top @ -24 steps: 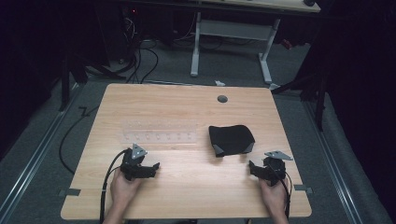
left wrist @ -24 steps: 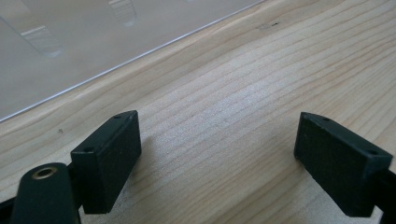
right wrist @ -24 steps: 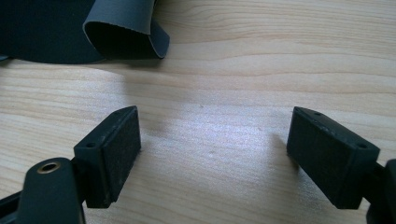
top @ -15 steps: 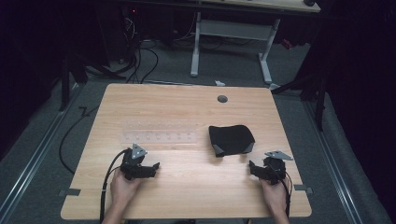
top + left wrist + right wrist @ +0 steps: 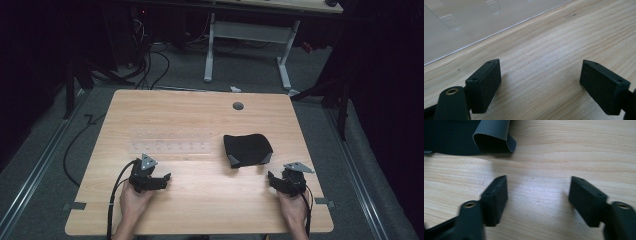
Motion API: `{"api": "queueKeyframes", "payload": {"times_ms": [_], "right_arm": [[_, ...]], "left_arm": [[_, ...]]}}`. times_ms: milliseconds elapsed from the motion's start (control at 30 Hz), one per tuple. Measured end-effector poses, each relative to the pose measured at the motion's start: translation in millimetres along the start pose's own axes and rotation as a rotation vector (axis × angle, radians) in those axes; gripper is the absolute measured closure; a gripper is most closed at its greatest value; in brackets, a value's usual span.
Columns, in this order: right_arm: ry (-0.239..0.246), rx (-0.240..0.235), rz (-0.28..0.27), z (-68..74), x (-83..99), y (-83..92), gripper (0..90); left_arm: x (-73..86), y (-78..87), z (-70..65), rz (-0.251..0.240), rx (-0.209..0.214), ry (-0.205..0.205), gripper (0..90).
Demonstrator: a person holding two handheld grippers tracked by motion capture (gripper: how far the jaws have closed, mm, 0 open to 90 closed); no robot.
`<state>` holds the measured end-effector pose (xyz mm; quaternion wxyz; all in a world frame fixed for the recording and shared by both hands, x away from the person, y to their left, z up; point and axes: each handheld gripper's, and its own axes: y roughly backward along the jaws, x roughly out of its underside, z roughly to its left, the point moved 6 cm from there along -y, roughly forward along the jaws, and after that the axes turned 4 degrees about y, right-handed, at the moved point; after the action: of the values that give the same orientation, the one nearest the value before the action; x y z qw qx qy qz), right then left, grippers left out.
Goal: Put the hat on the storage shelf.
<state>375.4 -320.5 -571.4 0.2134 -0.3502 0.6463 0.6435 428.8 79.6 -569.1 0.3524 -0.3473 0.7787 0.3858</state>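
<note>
While the left gripper (image 5: 162,178) and the right gripper (image 5: 272,179) rest on the light wooden table (image 5: 200,210) with jaws apart (nothing between them), the folded black cloth (image 5: 247,149) lies near the right one, beside a clear plastic rack (image 5: 170,146).

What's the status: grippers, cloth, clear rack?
Left gripper open, empty. Right gripper open, empty. Black cloth folded, untouched. Clear rack flat beside it; nothing blocking.

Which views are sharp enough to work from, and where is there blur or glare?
High view: table evenly lit, surroundings dark, clear rack faint. Left gripper view: sharp wood grain, rack hazy. Right gripper view: jaw bases blurred, soft sheen on the wood, black pouch readable.
</note>
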Motion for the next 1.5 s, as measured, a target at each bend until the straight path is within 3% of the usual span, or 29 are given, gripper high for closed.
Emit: {"api": "queueKeyframes", "payload": {"times_ms": [167,333,733,867,1300,1500], "right_arm": [[-0.016,0.011,-0.005,1.7,0.2,1.7,46.2],[-0.035,-0.016,-0.028,0.9,-1.5,7.0,49.3],[-0.097,-0.118,-0.095,-1.8,-6.6,34.8,46.3],[-0.088,-0.135,-0.142,1.7,-23.5,42.5,41.0],[-0.119,-0.192,-0.119,7.1,-51.8,16.1,41.7],[-0.123,-0.214,-0.099,10.0,-60.7,-8.3,42.3]], "left_arm": [[-0.1,0.0,0.1,-0.002,0.001,0.0,18.6],[-0.4,0.1,0.3,-0.004,-0.001,0.0,19.1],[-0.6,0.1,0.4,-0.006,-0.002,0.001,19.4],[-0.6,0.1,0.4,-0.006,-0.002,0.001,19.6],[-0.5,0.0,0.3,-0.007,-0.006,0.0,19.6],[-0.4,0.0,0.3,-0.006,-0.006,-0.001,19.6]]}}
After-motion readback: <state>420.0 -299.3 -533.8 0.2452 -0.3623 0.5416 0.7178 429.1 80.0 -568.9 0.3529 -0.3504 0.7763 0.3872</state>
